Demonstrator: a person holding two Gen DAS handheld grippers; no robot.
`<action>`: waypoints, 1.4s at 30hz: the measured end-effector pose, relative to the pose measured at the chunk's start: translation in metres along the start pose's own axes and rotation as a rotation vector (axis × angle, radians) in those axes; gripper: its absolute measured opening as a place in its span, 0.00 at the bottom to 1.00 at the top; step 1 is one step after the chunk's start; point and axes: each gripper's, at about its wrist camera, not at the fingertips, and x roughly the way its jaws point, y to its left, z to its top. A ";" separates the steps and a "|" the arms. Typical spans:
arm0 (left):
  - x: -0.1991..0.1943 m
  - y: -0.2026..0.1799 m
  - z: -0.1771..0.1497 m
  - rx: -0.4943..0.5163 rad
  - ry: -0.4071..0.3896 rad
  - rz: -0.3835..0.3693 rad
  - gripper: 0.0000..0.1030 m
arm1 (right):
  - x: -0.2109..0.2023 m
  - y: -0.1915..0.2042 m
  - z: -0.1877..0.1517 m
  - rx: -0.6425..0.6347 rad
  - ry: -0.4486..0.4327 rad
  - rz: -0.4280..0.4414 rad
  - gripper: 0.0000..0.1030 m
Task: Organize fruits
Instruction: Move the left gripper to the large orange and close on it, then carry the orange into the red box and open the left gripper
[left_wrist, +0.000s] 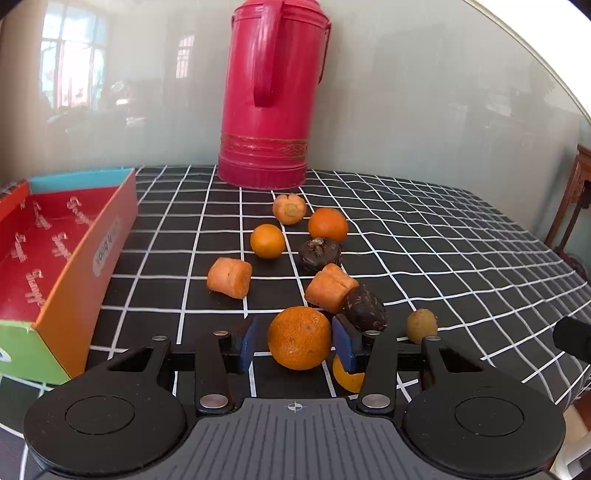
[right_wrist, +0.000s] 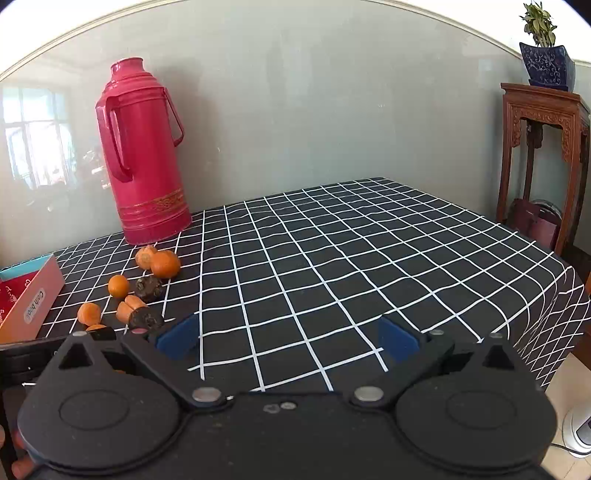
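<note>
Your left gripper (left_wrist: 297, 341) jaws pinch a rough-skinned orange (left_wrist: 299, 338) | right gripper (right_wrist: 288, 338) jaws wide, empty | plant pot (right_wrist: 548, 66) only in right view.

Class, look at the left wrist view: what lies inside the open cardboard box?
The box shows only its red printed lining; no fruit lies in the visible part. Its near end and left side run out of frame, so those stay unseen.

The red flask (left_wrist: 271, 92) loses its top to the upper edge in the left wrist view. The box (left_wrist: 66, 266) is cut off at left. A small orange fruit (left_wrist: 347, 376) hides behind the left claw's (left_wrist: 297, 341) right pad.
</note>
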 end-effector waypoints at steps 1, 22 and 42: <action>0.001 0.003 0.001 -0.026 0.009 -0.012 0.44 | 0.000 0.000 0.000 -0.001 0.000 0.002 0.95; -0.047 0.040 0.026 0.058 -0.258 0.385 0.35 | -0.002 0.017 -0.004 -0.055 -0.004 0.033 0.95; -0.085 0.144 0.026 -0.118 -0.186 0.637 0.85 | 0.036 0.111 -0.022 -0.145 0.146 0.263 0.69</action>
